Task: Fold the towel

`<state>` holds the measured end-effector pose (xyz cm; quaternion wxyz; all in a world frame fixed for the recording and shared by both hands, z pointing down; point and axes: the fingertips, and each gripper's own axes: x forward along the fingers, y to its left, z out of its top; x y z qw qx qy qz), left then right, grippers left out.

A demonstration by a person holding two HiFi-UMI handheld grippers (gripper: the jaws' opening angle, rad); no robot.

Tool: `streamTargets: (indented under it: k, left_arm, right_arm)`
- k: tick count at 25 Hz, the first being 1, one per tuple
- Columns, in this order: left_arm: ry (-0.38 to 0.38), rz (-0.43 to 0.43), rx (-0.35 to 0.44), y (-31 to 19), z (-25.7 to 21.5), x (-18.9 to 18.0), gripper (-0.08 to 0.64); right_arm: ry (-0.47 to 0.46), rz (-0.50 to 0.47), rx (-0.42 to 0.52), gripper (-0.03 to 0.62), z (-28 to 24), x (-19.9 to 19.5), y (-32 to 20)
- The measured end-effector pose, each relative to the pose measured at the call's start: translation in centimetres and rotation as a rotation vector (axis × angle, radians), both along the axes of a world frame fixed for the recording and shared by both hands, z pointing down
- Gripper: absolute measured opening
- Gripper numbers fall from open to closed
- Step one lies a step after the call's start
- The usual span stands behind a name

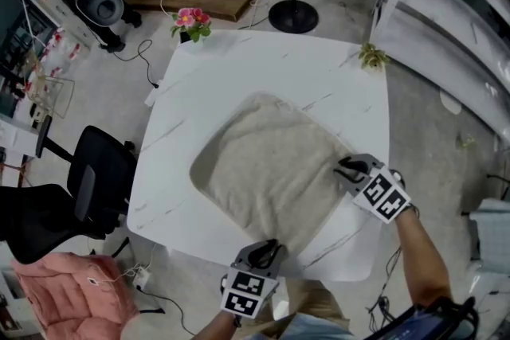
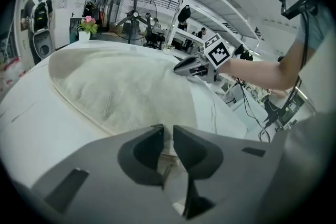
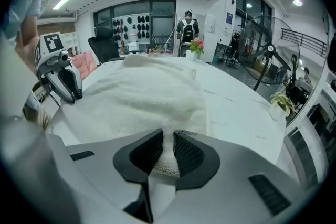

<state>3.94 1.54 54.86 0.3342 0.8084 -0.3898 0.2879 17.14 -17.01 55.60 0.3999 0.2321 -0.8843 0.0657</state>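
Towel: beige fluffy terry cloth, spread flat on white marble-look table.
Left gripper: clenched on near towel corner.
Right gripper: pinching right-hand towel corner.

Grey left hand-held gripper, marker cube

1. No word, number or brand can be read anywhere.
2. The cube on the left gripper bears only black-and-white square patterns, no letters or digits.
3. The cube on the right gripper bears the same kind of pattern.
4. A blue wall sign shows in the right gripper view; its print is too small to read.
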Motion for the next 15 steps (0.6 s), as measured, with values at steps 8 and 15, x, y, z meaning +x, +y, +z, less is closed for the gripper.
streamTargets:
  k: [8,15]
  left_arm:
    - [0.089,0.018,-0.042,0.7,-0.2,4.8,0.080]
    - [0.136,0.114,-0.096,0.7,-0.4,11.8,0.094]
  right_arm:
    - [0.017,-0.024,0.036,0.108,0.1,1.9,-2.3]
    - [0.068,-0.119,0.072,0.152,0.0,1.6,-5.8]
